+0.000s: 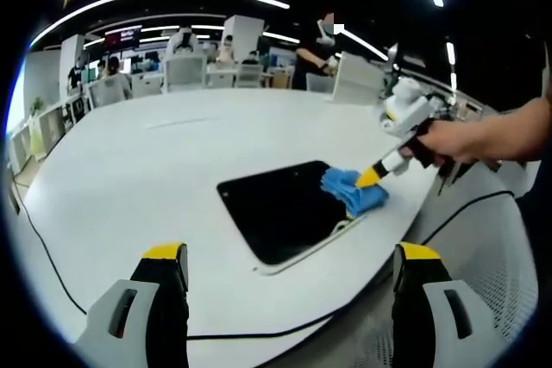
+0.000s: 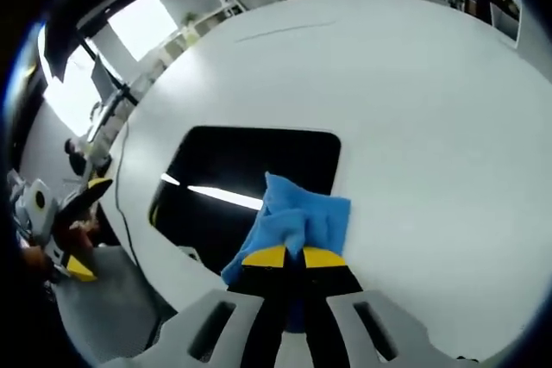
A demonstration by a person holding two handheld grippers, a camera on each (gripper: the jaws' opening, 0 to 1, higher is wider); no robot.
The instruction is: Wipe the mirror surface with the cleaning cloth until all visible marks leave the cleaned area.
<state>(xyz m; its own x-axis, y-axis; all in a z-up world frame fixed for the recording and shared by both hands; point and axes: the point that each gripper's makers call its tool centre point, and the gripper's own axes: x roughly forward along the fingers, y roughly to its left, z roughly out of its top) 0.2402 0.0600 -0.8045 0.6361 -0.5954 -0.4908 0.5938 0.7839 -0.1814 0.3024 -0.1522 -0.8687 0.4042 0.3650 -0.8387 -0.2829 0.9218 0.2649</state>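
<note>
Right hand-held gripper [image 2: 289,257] clamped on blue cloth [image 2: 297,220] at dark mirror's [image 2: 250,170] edge on white worktop [image 2: 414,109]; left hand-held gripper [image 1: 289,269] apart; no legible writing.

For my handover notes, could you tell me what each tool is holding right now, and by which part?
The right tool pinches the blue cloth by its near edge, on the mirror. The left tool is open and holds nothing.
</note>
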